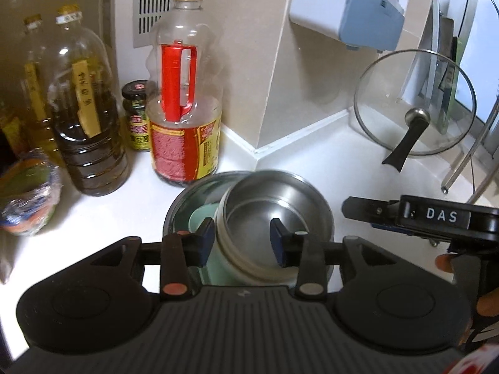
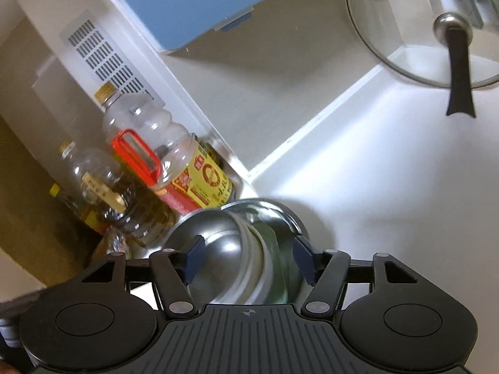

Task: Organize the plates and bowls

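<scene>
A small steel bowl with a white outer wall [image 1: 265, 215] sits tilted inside a larger steel bowl [image 1: 181, 205] on the white counter, with a pale green bowl [image 1: 202, 218] under it. My left gripper [image 1: 244, 240] is open, its fingers astride the small bowl's near rim, one inside and one outside. My right gripper [image 2: 248, 261] is open just over the same stacked bowls [image 2: 218, 243], its fingers either side of them. Its body [image 1: 436, 218] shows at the right in the left wrist view.
Oil bottles [image 1: 84, 118] and a red-handled sauce bottle [image 1: 184, 99] stand at the back left, with a small jar [image 1: 137, 115] and a plastic-wrapped bowl [image 1: 28, 193]. A glass pot lid [image 1: 414, 106] leans at the back right. A blue and white appliance [image 1: 352, 9] hangs on the wall.
</scene>
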Action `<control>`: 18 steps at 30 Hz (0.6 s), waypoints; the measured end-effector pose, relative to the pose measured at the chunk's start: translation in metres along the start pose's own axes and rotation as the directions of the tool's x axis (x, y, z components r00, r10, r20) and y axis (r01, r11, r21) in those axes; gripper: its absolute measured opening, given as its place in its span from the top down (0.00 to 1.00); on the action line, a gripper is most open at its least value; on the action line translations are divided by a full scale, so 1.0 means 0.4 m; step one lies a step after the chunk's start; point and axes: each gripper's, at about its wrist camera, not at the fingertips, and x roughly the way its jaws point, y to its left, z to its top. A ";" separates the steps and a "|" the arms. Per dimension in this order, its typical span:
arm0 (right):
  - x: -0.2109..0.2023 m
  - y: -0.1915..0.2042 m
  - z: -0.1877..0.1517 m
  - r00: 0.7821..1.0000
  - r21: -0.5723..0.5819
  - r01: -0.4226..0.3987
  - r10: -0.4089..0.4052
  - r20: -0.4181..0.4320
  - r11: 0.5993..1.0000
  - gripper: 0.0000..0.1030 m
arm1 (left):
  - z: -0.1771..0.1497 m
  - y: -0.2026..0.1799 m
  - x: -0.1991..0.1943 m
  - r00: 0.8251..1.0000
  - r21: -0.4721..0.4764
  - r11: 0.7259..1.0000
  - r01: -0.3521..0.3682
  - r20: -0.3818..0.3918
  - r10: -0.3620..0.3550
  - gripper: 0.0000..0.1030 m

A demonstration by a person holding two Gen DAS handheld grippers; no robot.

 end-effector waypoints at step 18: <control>-0.163 0.042 -0.270 0.996 -0.177 0.063 -0.074 -0.052 0.982 0.36 | -0.246 -0.057 -0.169 0.991 0.116 0.984 -0.133 0.018 0.132 0.48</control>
